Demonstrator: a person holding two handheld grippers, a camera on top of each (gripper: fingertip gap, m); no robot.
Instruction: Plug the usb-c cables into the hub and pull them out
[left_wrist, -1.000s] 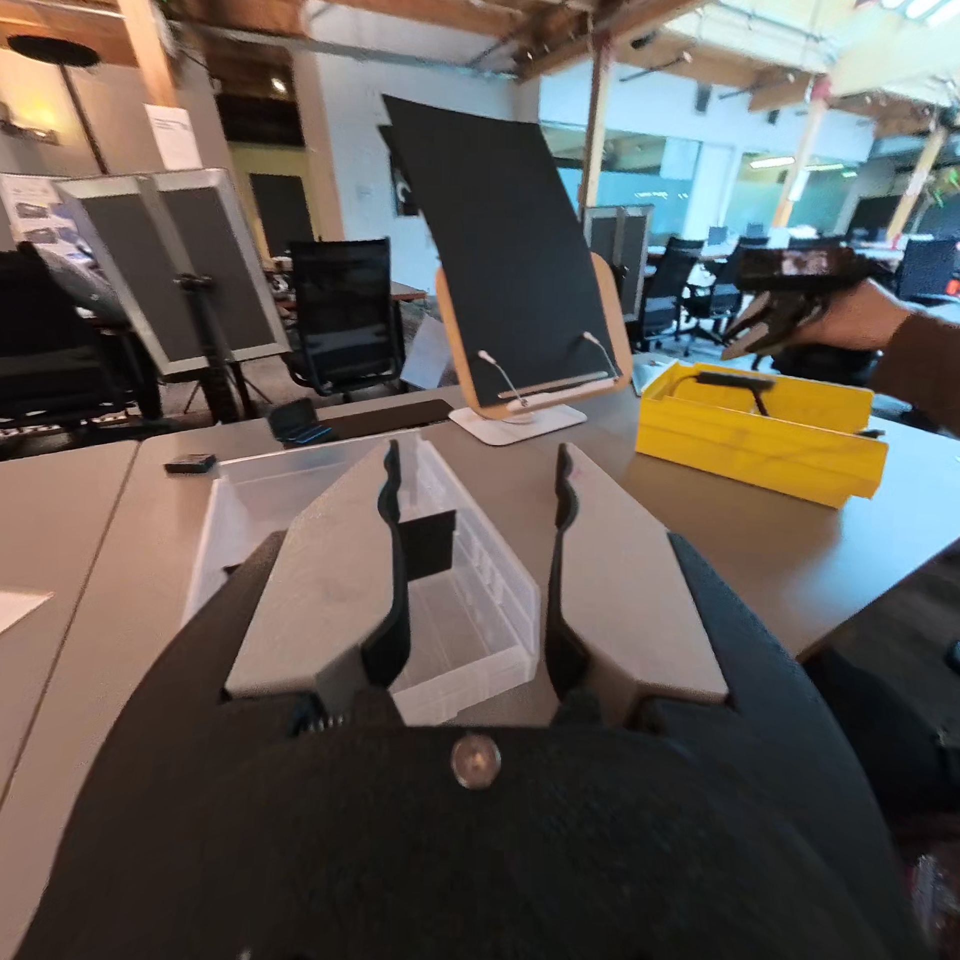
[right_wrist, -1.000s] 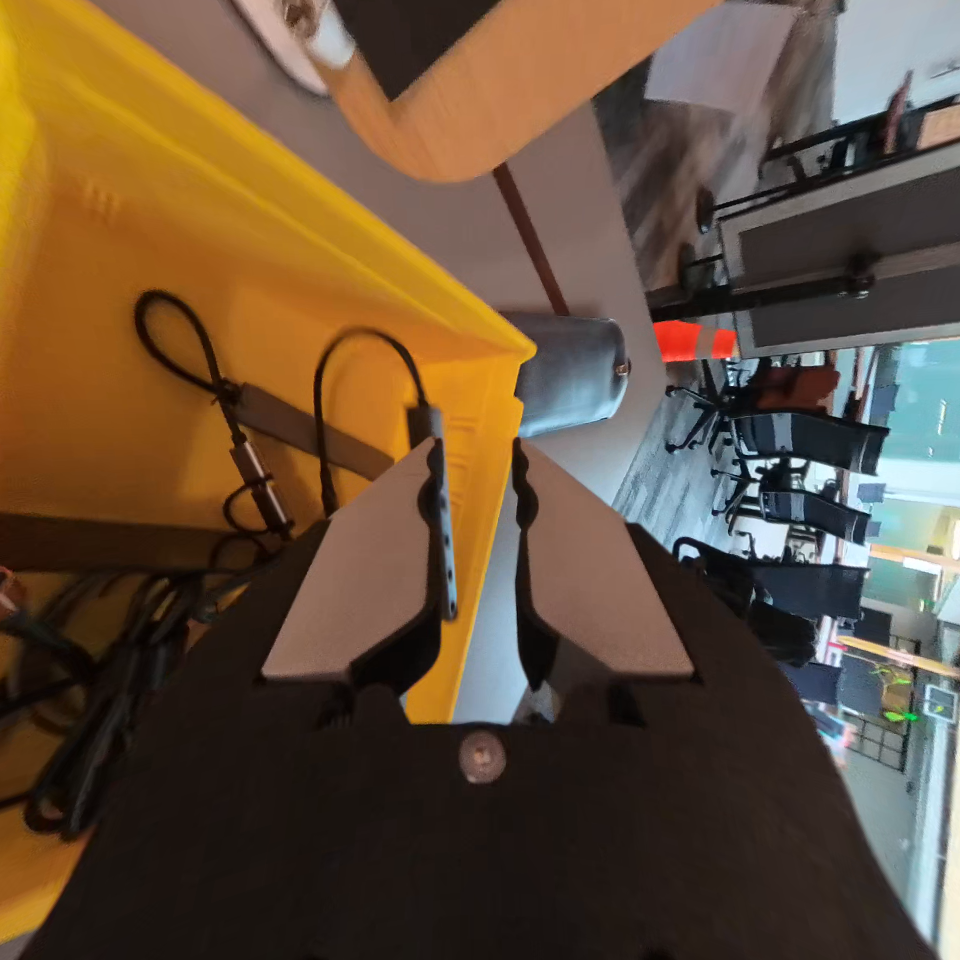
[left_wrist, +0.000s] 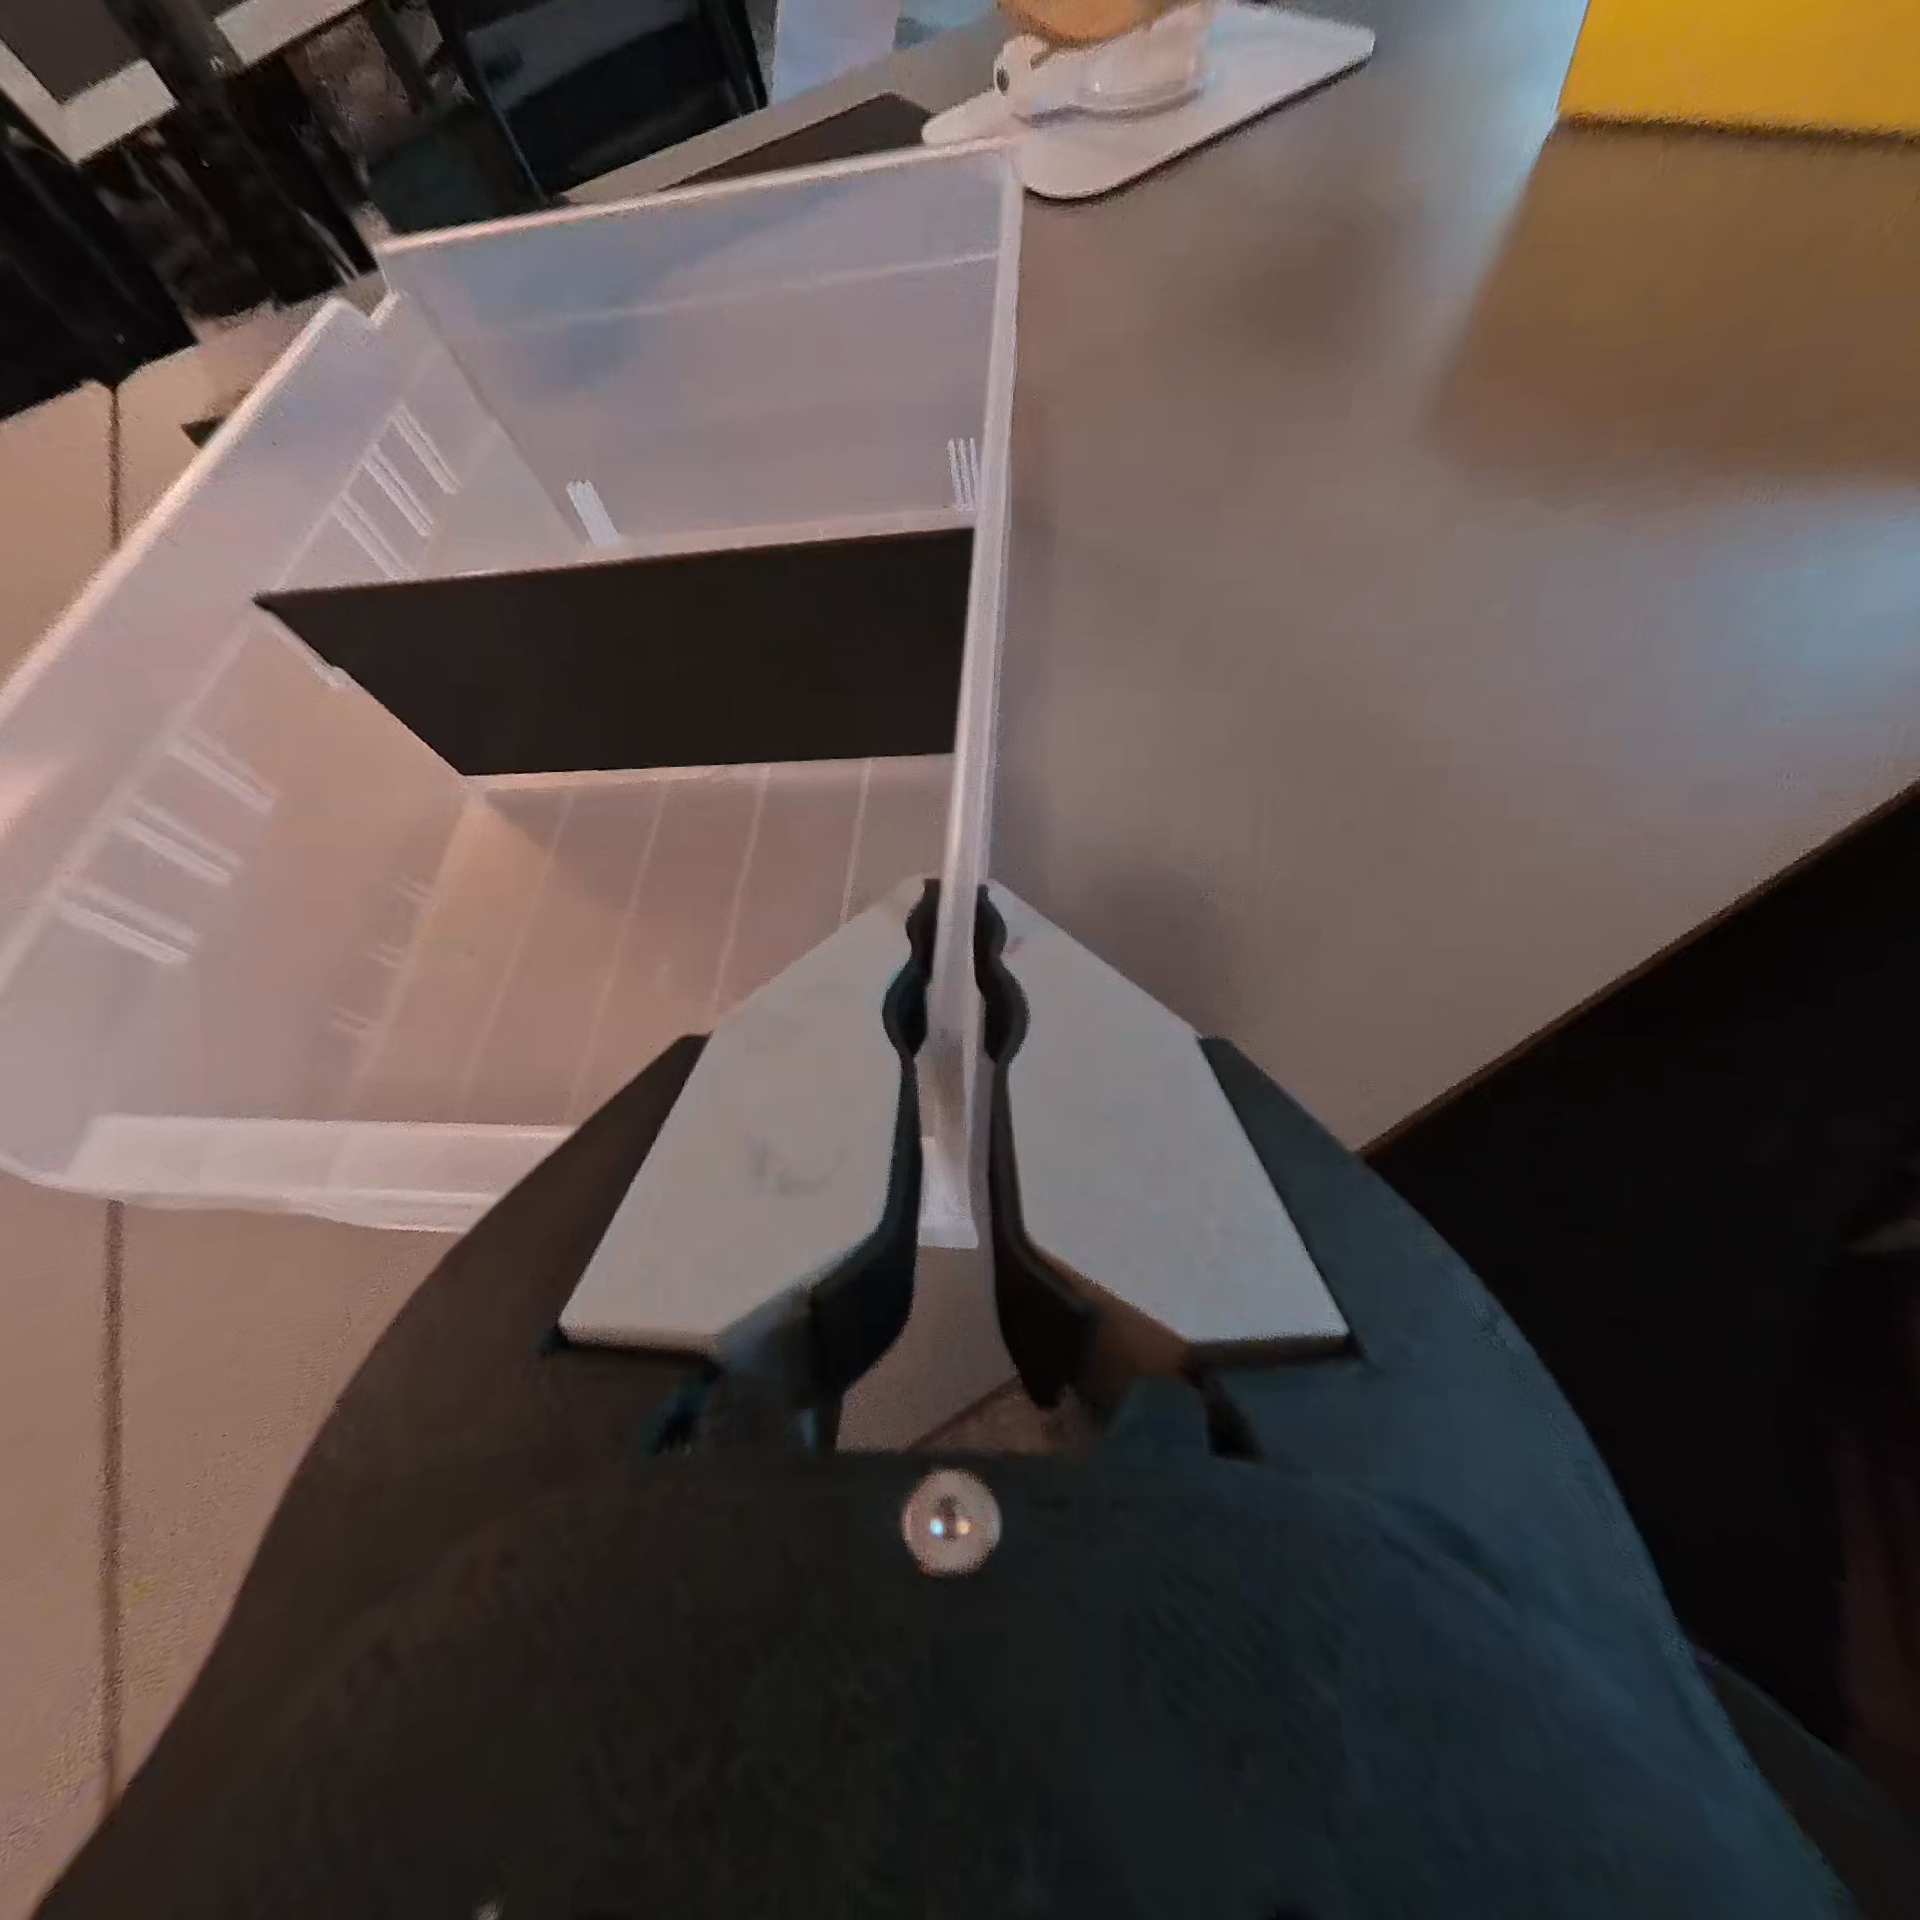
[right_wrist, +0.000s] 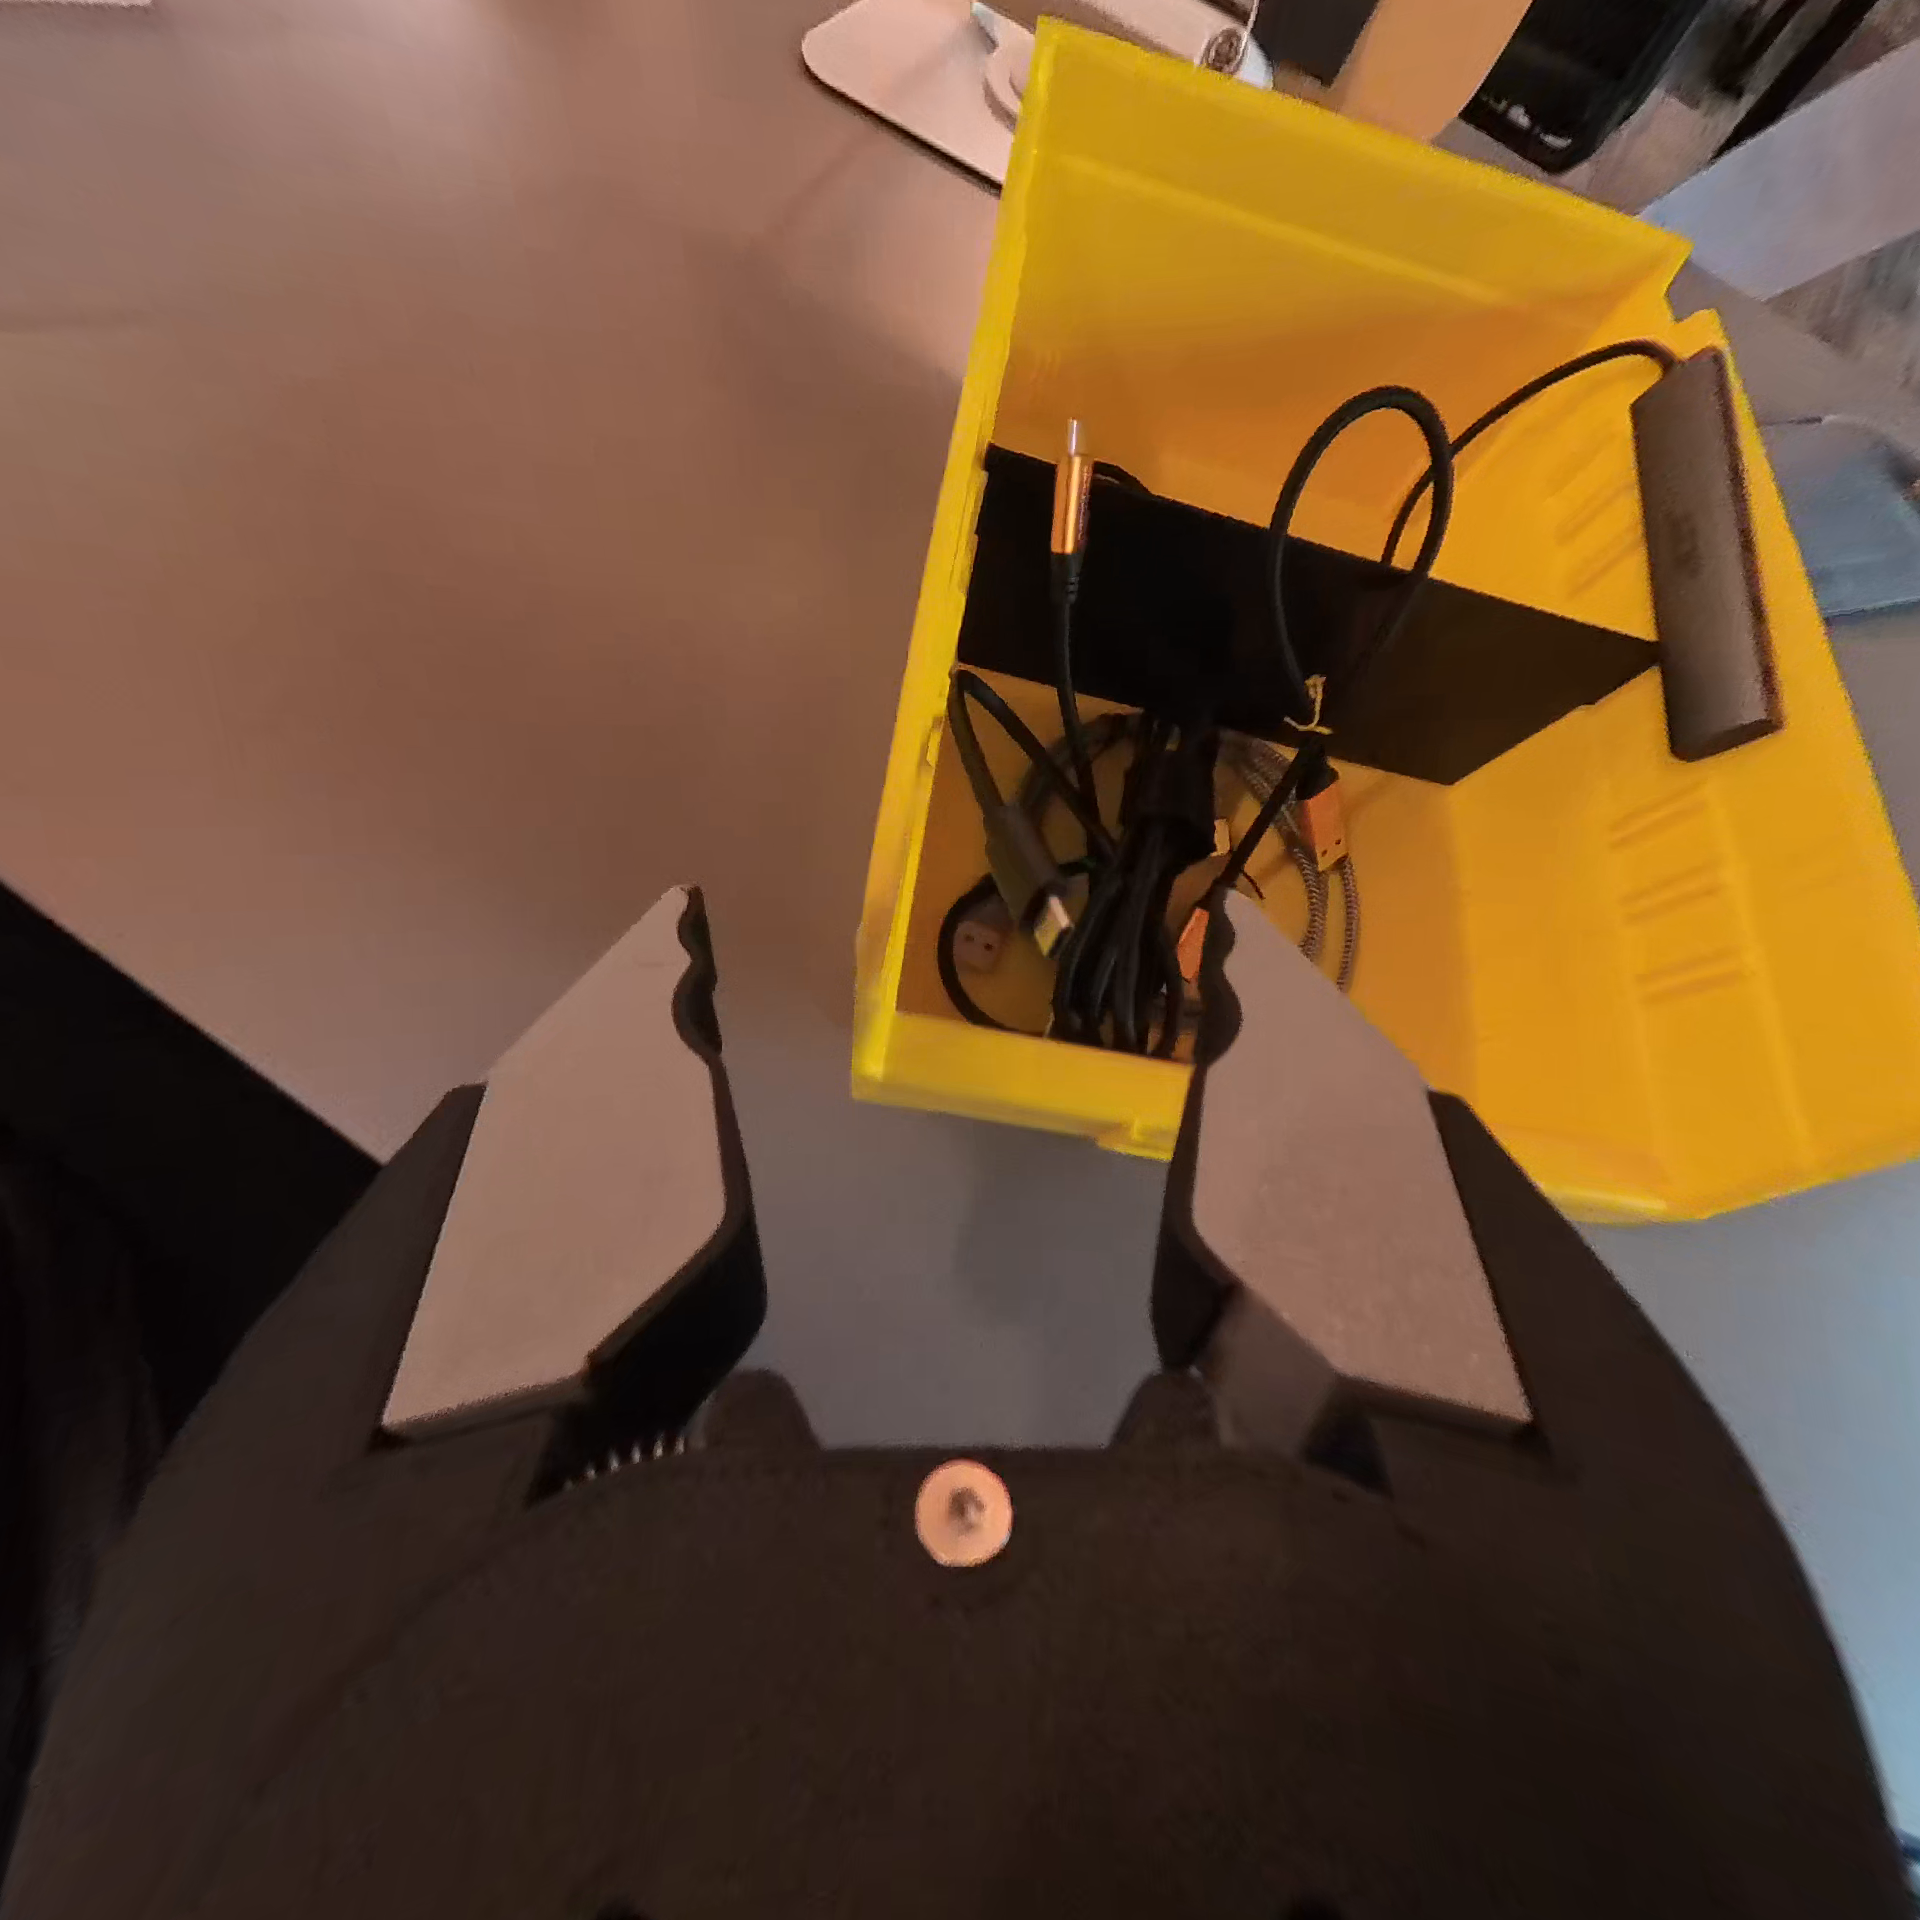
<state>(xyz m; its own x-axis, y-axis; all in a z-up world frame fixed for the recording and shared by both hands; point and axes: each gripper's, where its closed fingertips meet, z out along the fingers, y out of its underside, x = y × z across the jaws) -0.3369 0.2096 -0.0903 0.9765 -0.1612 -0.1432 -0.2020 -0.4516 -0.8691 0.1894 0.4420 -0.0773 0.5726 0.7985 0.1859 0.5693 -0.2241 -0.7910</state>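
Left wrist view: left tongs (left_wrist: 954, 940) clamp clear bin (left_wrist: 665, 374) wall. Right tongs (right_wrist: 956, 935) gape empty; yellow bin (right_wrist: 1195, 312) holds cables (right_wrist: 1132, 894), hub (right_wrist: 1704, 551).

Unplugged cables (right_wrist: 1127, 925); hub (right_wrist: 1704, 561) in bin

place: office | cues: grey desk (left_wrist: 1351, 520); black chairs (left_wrist: 582, 62) behind

The left wrist view is looking down along its tool (left_wrist: 951, 925), close over a clear bin (left_wrist: 312, 727). The right is looking down from higher over a yellow bin (right_wrist: 1299, 260). Both are sharing the bench (left_wrist: 1403, 623).
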